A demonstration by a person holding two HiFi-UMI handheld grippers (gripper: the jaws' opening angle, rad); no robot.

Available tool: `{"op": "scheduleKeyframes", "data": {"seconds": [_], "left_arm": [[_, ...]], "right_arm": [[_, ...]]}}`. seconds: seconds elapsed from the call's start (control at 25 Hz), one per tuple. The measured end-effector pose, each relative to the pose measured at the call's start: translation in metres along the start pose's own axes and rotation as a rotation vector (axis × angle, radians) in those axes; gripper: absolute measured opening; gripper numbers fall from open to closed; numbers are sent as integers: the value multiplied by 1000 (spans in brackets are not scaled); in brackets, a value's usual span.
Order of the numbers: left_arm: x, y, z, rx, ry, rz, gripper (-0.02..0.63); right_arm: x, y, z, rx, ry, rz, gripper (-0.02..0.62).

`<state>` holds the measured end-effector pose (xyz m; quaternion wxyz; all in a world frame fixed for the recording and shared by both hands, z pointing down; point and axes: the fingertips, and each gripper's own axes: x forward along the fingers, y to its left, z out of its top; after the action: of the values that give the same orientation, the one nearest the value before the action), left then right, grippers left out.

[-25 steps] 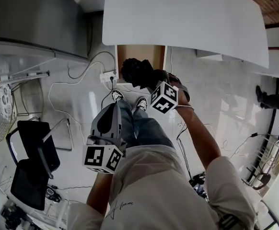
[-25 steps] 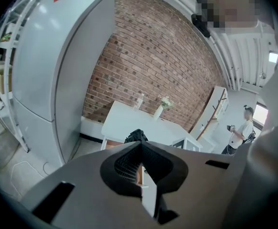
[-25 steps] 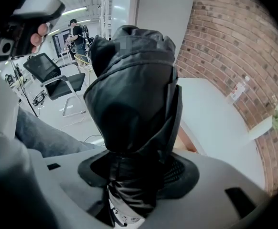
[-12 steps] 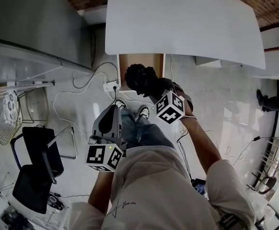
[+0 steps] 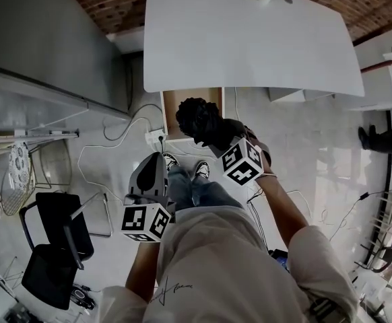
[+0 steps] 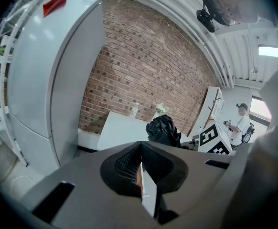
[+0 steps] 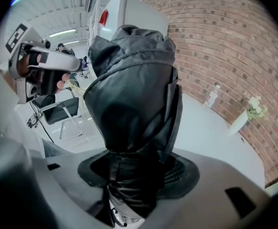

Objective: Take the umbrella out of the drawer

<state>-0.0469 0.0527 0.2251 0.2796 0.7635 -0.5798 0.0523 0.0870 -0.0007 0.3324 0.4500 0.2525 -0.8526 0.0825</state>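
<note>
The black folded umbrella (image 5: 199,120) hangs in the air above the open wooden drawer (image 5: 174,99) under the white table (image 5: 250,39). My right gripper (image 5: 219,138) is shut on the umbrella's lower part, and its marker cube (image 5: 243,161) sits just behind. In the right gripper view the umbrella (image 7: 129,104) rises from between the jaws of the right gripper (image 7: 134,175) and fills the middle. My left gripper (image 5: 157,159) is held apart over the person's legs, jaws shut and empty. In the left gripper view the umbrella (image 6: 164,130) shows ahead beyond the left gripper (image 6: 141,175).
A power strip with cables (image 5: 154,136) lies on the floor left of the drawer. A black chair (image 5: 51,247) stands at the lower left beside a fan (image 5: 11,167). A grey cabinet (image 6: 43,80) stands by the brick wall. Another person (image 5: 384,140) is at the far right.
The right gripper has lifted the umbrella higher above the drawer. The left gripper has risen a little. The head view has tilted and shows more of the table and brick wall.
</note>
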Motion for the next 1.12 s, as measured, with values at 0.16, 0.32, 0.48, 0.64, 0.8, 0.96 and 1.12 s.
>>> {"op": "scheduleKeyframes", "data": {"seconds": [0.16,0.32,0.48,0.64,0.8,0.96,1.12], "left_arm": [[-2,-7,4,8,-11,-8,17],[-7,-8,5,3,-16,-12,17],[-12,-13,2,-10,-16,-20,17],[-16,-22,5,4,-26,-29,17],[-19,-25,12,21,-50,-31,17],[-21,-26,20,38,-75,-28,17],[-24,-32,28,61,-95,-40,17]], "right_arm": [[-17,-4,1,25,-24,-21,253],[-34,-6,7,44,-56,-42,253],[-54,-9,12,39,-92,-68,253],[-71,-12,17,51,-127,-84,253],[-87,-13,22,79,-174,-106,253],[-100,-16,23,109,-224,-122,253],[-119,-15,27,131,-296,-141,253]]}}
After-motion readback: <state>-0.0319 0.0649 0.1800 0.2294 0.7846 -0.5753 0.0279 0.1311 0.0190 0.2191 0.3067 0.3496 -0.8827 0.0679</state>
